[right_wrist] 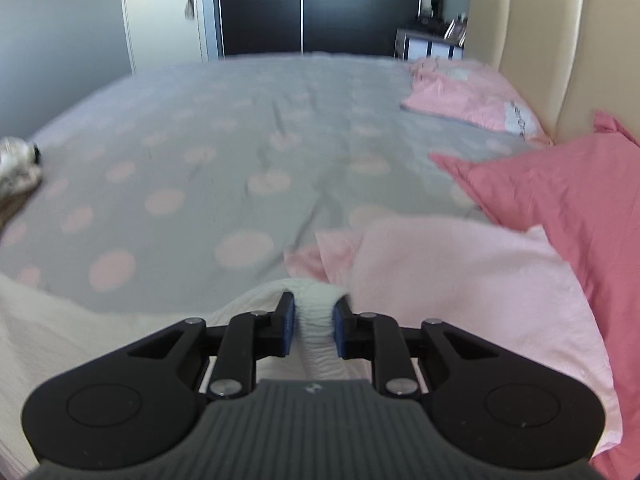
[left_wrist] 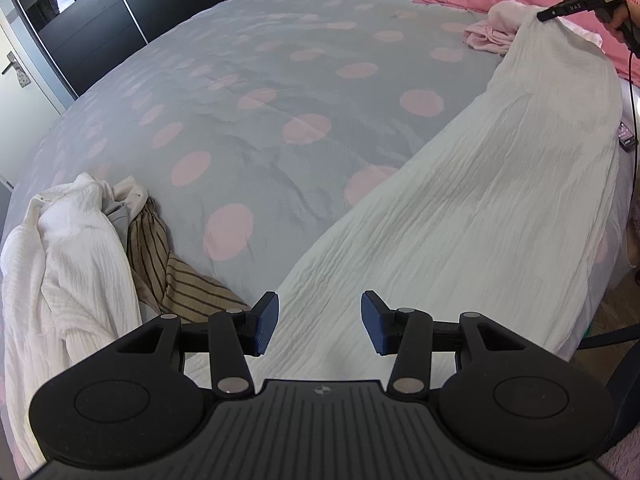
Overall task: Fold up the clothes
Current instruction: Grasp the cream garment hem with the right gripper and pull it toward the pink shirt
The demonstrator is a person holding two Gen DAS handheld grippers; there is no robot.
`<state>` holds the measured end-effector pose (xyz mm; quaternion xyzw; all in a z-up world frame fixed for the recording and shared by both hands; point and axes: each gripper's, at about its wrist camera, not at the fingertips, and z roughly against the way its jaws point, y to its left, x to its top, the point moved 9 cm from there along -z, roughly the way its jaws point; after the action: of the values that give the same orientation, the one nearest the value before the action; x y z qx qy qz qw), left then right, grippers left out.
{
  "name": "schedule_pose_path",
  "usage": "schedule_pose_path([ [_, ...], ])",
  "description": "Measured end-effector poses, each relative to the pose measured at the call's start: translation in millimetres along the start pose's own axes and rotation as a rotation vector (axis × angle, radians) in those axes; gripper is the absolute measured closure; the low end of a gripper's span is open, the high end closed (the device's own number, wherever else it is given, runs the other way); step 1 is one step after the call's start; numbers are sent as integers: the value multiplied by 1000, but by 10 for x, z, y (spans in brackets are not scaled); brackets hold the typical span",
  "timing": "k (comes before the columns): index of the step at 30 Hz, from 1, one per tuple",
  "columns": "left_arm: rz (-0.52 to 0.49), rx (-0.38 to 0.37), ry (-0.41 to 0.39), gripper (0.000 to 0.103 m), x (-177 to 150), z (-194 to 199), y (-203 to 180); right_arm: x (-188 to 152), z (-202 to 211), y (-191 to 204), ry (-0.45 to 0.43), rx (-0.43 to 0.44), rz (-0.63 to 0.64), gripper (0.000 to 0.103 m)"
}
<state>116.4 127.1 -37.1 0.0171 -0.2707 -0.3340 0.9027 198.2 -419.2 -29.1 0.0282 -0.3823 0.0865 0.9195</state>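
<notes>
My right gripper (right_wrist: 314, 328) pinching bunched end of white garment (left_wrist: 460, 208), cloth draped along bed (left_wrist: 280, 80) edge. My left gripper (left_wrist: 318, 322) jaws apart, empty, over near end. Fabric light, limp, crinkly; best grip at corners or hem.

A grey bedspread (left_wrist: 280, 80) with pink dots covers the bed; pink pillows (right_wrist: 560, 192) lie by the cream headboard (right_wrist: 540, 40), a black wardrobe (right_wrist: 320, 8) beyond the far edge.
</notes>
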Motion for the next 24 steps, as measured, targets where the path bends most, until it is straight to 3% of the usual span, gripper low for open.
schedule_pose_path([
  [2, -5, 2, 7, 59, -21, -12, 6, -56, 34, -58, 11, -3, -24, 72],
  [3, -6, 2, 9, 59, -32, -17, 11, -65, 87, -104, 4, -5, -49, 63],
  [5, -8, 1, 13, 59, -45, -22, 14, -88, 222, -223, -17, -20, -117, 57],
  [8, -16, -1, 17, 59, -58, -29, 10, -163, 433, -434, -34, -46, -236, 55],
  [11, -27, -5, 14, 59, -44, -37, -7, -370, 550, -580, 9, -54, -369, 53],
  [14, -37, -10, 11, 59, -28, -46, -32, -629, 587, -628, 79, -51, -490, 40],
  [18, -53, -10, 17, 59, -8, -58, -77, -899, 509, -577, 158, -3, -625, 39],
  [19, -57, -10, 18, 59, -2, -61, -89, -930, 484, -562, 167, 13, -651, 40],
  [20, -63, -9, 20, 59, 8, -64, -109, -938, 459, -545, 173, 32, -671, 54],
  [21, -70, -7, 21, 59, 18, -68, -126, -917, 436, -520, 175, 56, -684, 79],
  [22, -75, -4, 22, 59, 23, -68, -140, -866, 433, -482, 166, 77, -685, 89],
  [24, -85, 1, 23, 59, 33, -69, -167, -706, 473, -382, 122, 120, -664, 92],
])
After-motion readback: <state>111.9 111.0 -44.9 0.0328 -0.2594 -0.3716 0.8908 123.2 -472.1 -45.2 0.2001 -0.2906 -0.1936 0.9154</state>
